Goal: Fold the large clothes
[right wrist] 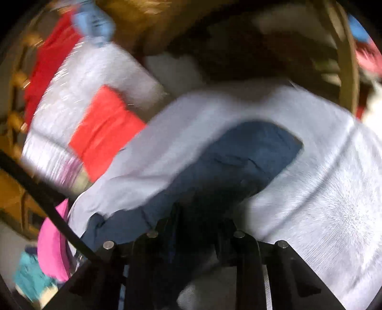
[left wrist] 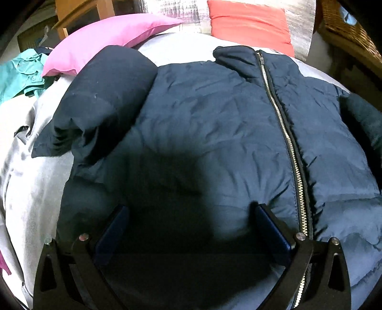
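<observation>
A navy puffer jacket (left wrist: 214, 131) lies front up on the pale grey bed sheet (left wrist: 31, 190), its silver zipper (left wrist: 281, 124) closed. One sleeve (left wrist: 102, 95) is folded in over the chest at the left. My left gripper (left wrist: 191, 209) hovers open just over the jacket's lower front, fingers wide apart with nothing between them. The right wrist view is blurred. There the jacket's other sleeve (right wrist: 238, 162) stretches out across the sheet (right wrist: 310, 190), and my right gripper (right wrist: 198, 214) has its fingers drawn close together on the sleeve's near end.
A pink pillow (left wrist: 107, 38) and a red pillow (left wrist: 248, 23) lie at the head of the bed. A teal garment (left wrist: 19, 71) is bunched at the left edge. A wicker basket (left wrist: 346, 23) stands at the far right, wooden furniture (left wrist: 78, 12) behind.
</observation>
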Available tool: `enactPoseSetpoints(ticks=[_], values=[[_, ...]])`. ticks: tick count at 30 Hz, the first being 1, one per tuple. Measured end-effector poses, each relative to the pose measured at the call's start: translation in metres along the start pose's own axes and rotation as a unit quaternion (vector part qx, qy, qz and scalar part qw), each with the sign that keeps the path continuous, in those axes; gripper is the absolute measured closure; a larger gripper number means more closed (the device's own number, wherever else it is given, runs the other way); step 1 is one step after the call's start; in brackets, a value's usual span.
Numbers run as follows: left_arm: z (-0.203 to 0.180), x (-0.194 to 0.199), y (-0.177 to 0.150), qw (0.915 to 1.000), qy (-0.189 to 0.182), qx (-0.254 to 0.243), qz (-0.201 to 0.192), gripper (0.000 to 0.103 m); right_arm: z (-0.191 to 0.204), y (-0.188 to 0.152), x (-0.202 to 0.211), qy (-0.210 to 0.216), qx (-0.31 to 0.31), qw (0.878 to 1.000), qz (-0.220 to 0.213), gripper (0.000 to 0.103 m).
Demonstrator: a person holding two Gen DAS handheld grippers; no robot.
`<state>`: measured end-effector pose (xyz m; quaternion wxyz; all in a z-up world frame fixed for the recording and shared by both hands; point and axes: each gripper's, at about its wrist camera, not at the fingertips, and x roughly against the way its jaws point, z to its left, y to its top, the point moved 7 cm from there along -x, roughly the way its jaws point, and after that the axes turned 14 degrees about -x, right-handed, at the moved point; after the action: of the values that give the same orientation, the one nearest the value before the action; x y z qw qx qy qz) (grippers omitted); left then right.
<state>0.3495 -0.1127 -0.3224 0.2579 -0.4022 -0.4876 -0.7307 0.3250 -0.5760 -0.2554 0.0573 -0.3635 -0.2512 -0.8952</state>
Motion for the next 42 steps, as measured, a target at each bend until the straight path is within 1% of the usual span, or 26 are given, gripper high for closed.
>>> enactPoseSetpoints(ticks=[1,3,4,5,6,8,10,13,14,15,17,18,20,23,25,26,27,29,31,32,33,34,37,40,41,42], values=[[0.000,0.002,-0.001,0.9999,-0.009,0.000,0.006,0.000,0.011,-0.006,0.007,0.011,0.015,1.000,-0.002,0.076],[0.001,0.003,0.003,0.9992,-0.033,0.002,0.023,0.000,0.052,-0.030,0.028,0.060,0.061,0.996,0.001,0.076],[0.004,0.011,0.006,0.9985,-0.051,0.009,0.020,0.000,0.069,-0.043,0.034,0.083,0.075,0.994,0.008,0.076],[0.011,0.019,0.010,0.9985,-0.051,0.019,0.004,0.000,0.085,-0.058,0.042,0.106,0.089,0.990,0.018,0.076],[0.018,0.026,0.013,0.9984,-0.045,0.031,-0.013,0.000,0.103,-0.078,0.049,0.129,0.109,0.985,0.030,0.076],[0.041,0.049,0.016,0.9950,-0.019,0.071,-0.069,0.000,0.129,-0.109,0.055,0.157,0.136,0.977,0.052,0.076],[0.068,0.073,0.013,0.9862,0.009,0.114,-0.120,0.000,0.153,-0.148,0.057,0.187,0.158,0.966,0.089,0.076],[0.097,0.078,0.002,0.9766,0.037,0.163,-0.136,0.000,0.169,-0.203,0.043,0.217,0.162,0.949,0.162,0.075],[0.104,0.075,-0.001,0.9745,0.042,0.178,-0.130,0.000,0.170,-0.218,0.038,0.218,0.158,0.945,0.184,0.071],[0.110,0.071,-0.002,0.9732,0.045,0.188,-0.125,0.000,0.170,-0.233,0.034,0.217,0.153,0.941,0.208,0.053],[0.117,0.061,-0.010,0.9731,0.035,0.206,-0.098,0.000,0.163,-0.268,0.018,0.193,0.141,0.933,0.270,0.027],[0.117,0.055,-0.007,0.9740,0.028,0.206,-0.090,0.000,0.155,-0.282,0.013,0.182,0.127,0.927,0.301,0.027],[0.114,0.052,-0.003,0.9766,0.011,0.199,-0.082,0.000,0.141,-0.290,0.014,0.169,0.111,0.923,0.327,0.027],[0.109,0.069,0.005,0.9773,0.012,0.176,-0.117,0.000,0.131,-0.271,0.031,0.168,0.100,0.928,0.316,0.027],[0.099,0.080,0.014,0.9772,0.014,0.159,-0.139,0.000,0.127,-0.242,0.048,0.175,0.092,0.941,0.275,0.027],[0.091,0.084,0.018,0.9773,0.012,0.148,-0.151,0.000,0.120,-0.220,0.056,0.165,0.089,0.953,0.237,0.027],[0.085,0.086,0.022,0.9775,0.010,0.137,-0.160,0.000,0.111,-0.197,0.060,0.144,0.083,0.967,0.195,0.027],[0.067,0.090,0.032,0.9785,0.005,0.108,-0.176,0.000,0.089,-0.160,0.059,0.110,0.066,0.982,0.135,0.027],[0.041,0.096,0.042,0.9798,0.001,0.064,-0.190,0.000,0.068,-0.135,0.050,0.061,0.057,0.992,0.097,0.028],[0.025,0.097,0.047,0.9801,0.002,0.038,-0.195,0.000,0.054,-0.122,0.042,0.032,0.049,0.995,0.085,0.032],[0.011,0.097,0.051,0.9801,0.002,0.016,-0.198,0.000,0.044,-0.115,0.034,0.015,0.037,0.996,0.084,0.036],[-0.001,0.097,0.057,0.9802,0.000,-0.002,-0.198,0.000,0.035,-0.110,0.022,0.011,0.014,0.995,0.099,0.037],[-0.034,0.090,0.073,0.9821,-0.008,-0.047,-0.182,0.000,0.031,-0.112,-0.003,0.008,-0.020,0.992,0.126,0.037],[-0.060,0.088,0.091,0.9790,-0.004,-0.069,-0.192,0.000,0.030,-0.114,-0.013,0.022,-0.033,0.989,0.144,0.038],[-0.066,0.085,0.094,0.9789,-0.010,-0.075,-0.190,0.000,0.030,-0.113,-0.016,0.015,-0.027,0.989,0.144,0.040],[-0.076,0.083,0.098,0.9787,-0.022,-0.081,-0.188,0.000,0.029,-0.114,-0.019,0.005,-0.021,0.990,0.142,0.047]])
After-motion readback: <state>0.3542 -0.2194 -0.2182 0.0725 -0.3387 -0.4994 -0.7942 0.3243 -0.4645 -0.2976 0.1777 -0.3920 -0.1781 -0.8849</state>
